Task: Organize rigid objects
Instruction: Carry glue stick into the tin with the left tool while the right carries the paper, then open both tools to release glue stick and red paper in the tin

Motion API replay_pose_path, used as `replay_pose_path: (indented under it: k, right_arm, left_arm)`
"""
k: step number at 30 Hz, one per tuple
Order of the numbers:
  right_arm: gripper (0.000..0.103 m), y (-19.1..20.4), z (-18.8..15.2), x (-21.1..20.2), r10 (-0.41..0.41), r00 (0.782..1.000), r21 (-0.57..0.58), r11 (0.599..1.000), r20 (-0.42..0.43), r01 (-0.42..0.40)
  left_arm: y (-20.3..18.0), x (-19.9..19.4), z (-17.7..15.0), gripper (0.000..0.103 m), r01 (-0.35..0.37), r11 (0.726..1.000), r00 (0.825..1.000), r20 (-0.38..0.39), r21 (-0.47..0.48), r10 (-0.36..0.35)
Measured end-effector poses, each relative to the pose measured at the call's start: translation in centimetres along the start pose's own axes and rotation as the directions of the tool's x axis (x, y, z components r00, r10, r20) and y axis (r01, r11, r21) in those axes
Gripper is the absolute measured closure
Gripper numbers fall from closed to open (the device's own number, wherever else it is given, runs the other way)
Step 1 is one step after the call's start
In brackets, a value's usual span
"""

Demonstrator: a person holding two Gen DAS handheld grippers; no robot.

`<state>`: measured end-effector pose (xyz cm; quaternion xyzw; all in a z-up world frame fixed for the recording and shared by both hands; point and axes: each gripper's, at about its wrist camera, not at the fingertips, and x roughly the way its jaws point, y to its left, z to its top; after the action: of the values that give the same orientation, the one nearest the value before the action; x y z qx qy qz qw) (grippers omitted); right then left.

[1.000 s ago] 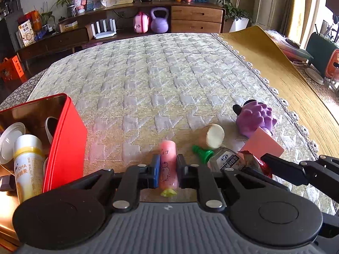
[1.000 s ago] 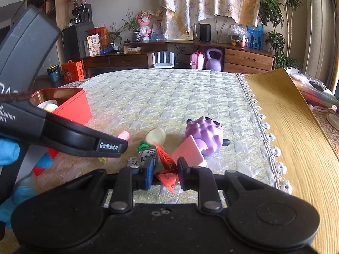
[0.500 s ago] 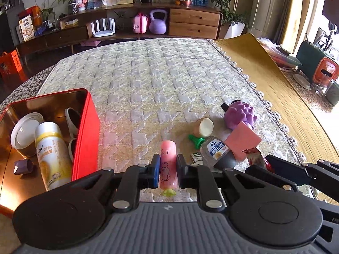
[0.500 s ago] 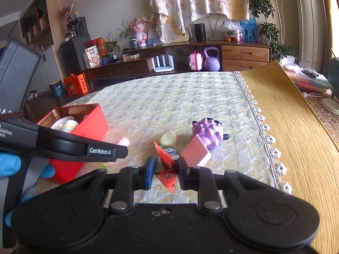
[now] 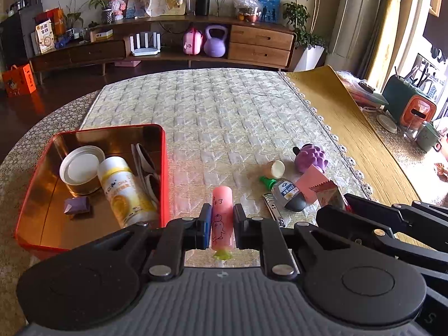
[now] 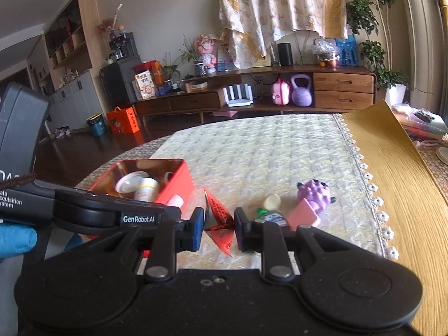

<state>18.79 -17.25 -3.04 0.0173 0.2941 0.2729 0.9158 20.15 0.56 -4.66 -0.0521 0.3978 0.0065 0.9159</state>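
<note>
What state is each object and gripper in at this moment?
Left gripper: shut on pink tube, lifted.
Right gripper: shut on red packet, lifted.
Red tin: open, lidless.
White bottle: lying in tin.
Jar: upright in tin, capped.
Purple toy: on cloth.
Glue bottle: lying on cloth.
Nail clipper: flat on cloth.
</note>
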Motion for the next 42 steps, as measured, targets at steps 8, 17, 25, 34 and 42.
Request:
replay_pose_path:
  k: [8,17,25,34,42]
  right_arm:
    - [0.081,4.0,1.0,0.3,0.056,0.998,-0.041,0.998,0.001,-0.056]
    - [0.081,7.6,2.1,2.9,0.12,0.993,-0.069,0.99,-0.022,-0.121]
    - [0.08,9.8,2.1,6.2,0.145,0.986,-0.093,0.984,-0.08,-0.153]
    - [0.08,10.8,1.5,11.0,0.143,0.974,-0.105,0.981,-0.173,-0.163]
    - [0.081,12.5,0.9,13.7,0.176,0.958,-0.125,0.97,-0.228,-0.208]
  left_arm:
    - [4.1,-2.5,0.2,0.087,-0.03,0.999,0.999,0.027,-0.037,0.031]
    - [9.4,-3.5,0.0,0.087,-0.099,0.992,0.994,0.028,-0.078,0.101]
    - [13.6,-2.0,0.3,0.087,-0.156,0.984,0.988,-0.011,-0.086,0.155]
    - [16.4,1.4,1.3,0.087,-0.172,0.982,0.983,-0.075,-0.08,0.166]
    - [17.0,3.7,1.6,0.087,-0.185,0.979,0.978,-0.112,-0.079,0.176]
